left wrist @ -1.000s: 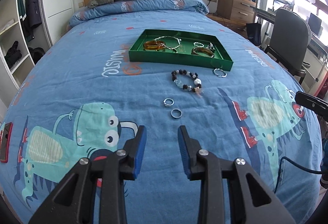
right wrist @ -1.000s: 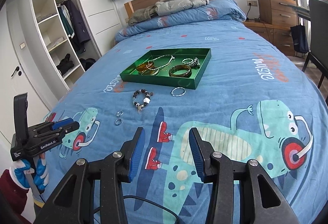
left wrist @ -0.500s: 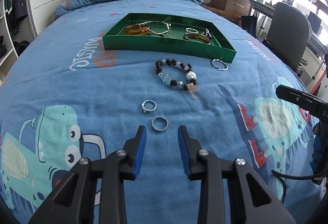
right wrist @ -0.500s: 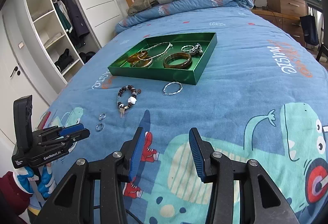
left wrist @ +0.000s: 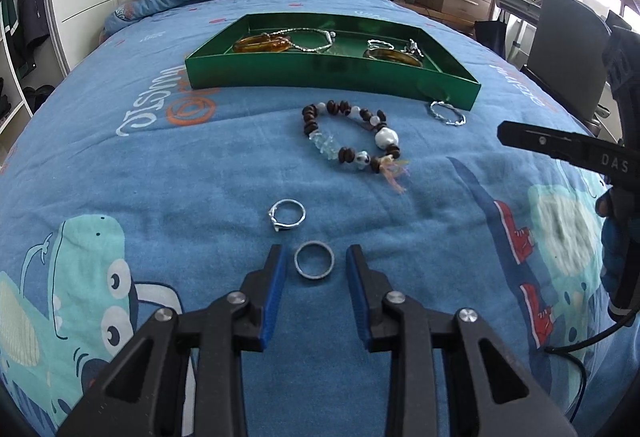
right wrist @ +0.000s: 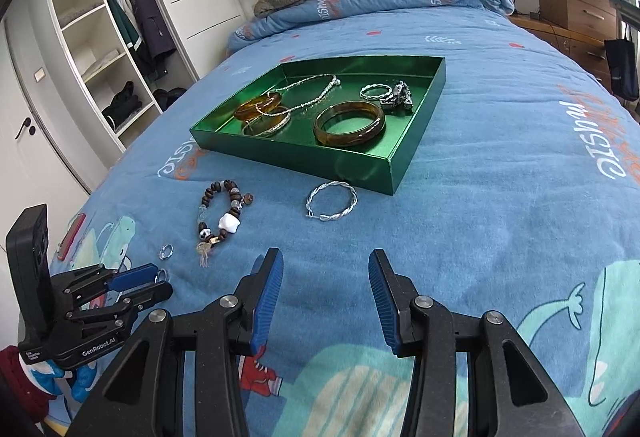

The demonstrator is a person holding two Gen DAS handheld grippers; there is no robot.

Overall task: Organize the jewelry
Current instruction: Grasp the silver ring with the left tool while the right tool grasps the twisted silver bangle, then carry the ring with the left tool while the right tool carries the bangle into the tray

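Taking the green tray (right wrist: 404,157) on the blue bedspread (left wrist: 120,173) as the landmark, the left gripper (left wrist: 314,269) sits lowest and furthest left of it, its blue-padded fingers (left wrist: 274,289) spread wide on either side of a plain band ring (left wrist: 314,265) that lies flat on the cloth; the pads stand just beside the ring without visibly touching it, so nothing is held. Just beyond that ring, toward the tray, lies a thin silver ring (left wrist: 287,215). Closer to the tray and a little right rests the beaded bracelet (left wrist: 352,135), dark wooden beads mixed with white and clear ones and a frayed tassel. Right again, just beside the tray's near right corner, lies a twisted silver bangle (right wrist: 331,202). Inside the tray are an amber bangle (right wrist: 349,123), a silver chain necklace (right wrist: 308,93) and smaller silver pieces. The right gripper (right wrist: 326,293) hovers over the bedspread, nearer than the twisted bangle, its fingers wide apart and empty.
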